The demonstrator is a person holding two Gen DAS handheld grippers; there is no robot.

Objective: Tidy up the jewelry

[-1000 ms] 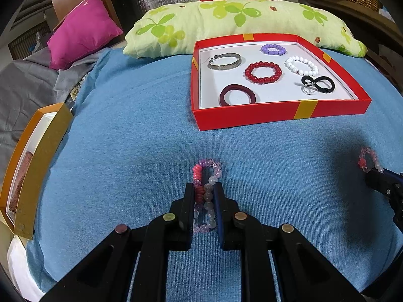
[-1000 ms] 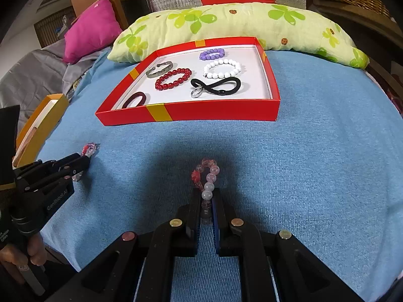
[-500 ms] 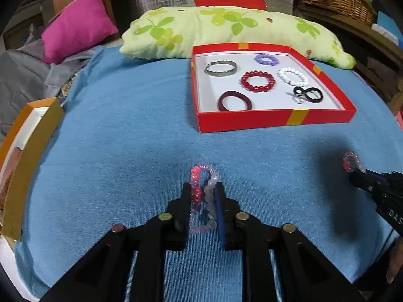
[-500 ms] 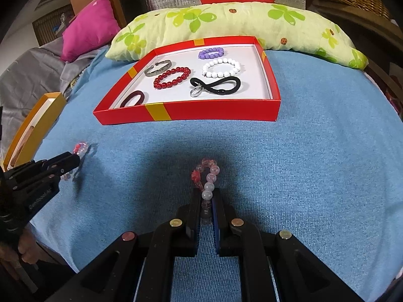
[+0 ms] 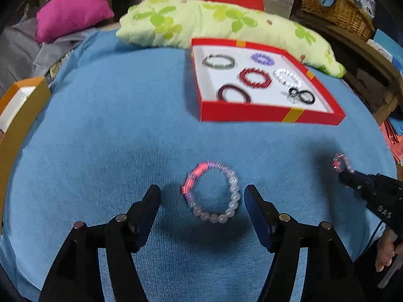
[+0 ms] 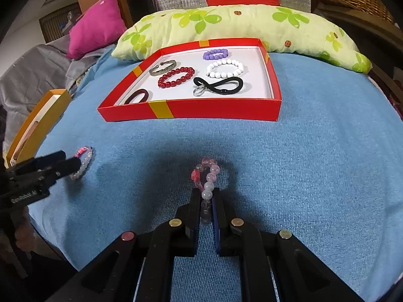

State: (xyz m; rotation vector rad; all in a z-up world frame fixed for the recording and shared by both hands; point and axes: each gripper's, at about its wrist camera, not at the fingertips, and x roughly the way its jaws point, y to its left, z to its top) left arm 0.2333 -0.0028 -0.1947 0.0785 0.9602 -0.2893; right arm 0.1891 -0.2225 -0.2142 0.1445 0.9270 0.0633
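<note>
A pink and pale bead bracelet (image 5: pixel 211 193) lies round on the blue cloth between the spread jaws of my left gripper (image 5: pixel 202 197), which is open and not touching it. It also shows in the right wrist view (image 6: pixel 83 162) beside the left gripper's tip. My right gripper (image 6: pixel 207 196) is shut on a second pink bead bracelet (image 6: pixel 207 177), squeezed flat and sticking out forward; it shows in the left wrist view (image 5: pixel 341 164) too. The red tray (image 6: pixel 189 112) beyond holds several bracelets, among them a red bead one (image 6: pixel 176 76) and a white bead one (image 6: pixel 225 68).
A green-patterned pillow (image 6: pixel 239 25) lies behind the tray. An orange box (image 5: pixel 19 115) stands at the left edge of the cloth. A magenta cushion (image 5: pixel 73 6) and grey fabric are at the far left. A wicker basket (image 5: pixel 335 5) is at the far right.
My left gripper has opened and let go of its bracelet, which has sprung back into a round loop on the cloth. The right gripper stays shut on its bracelet.
</note>
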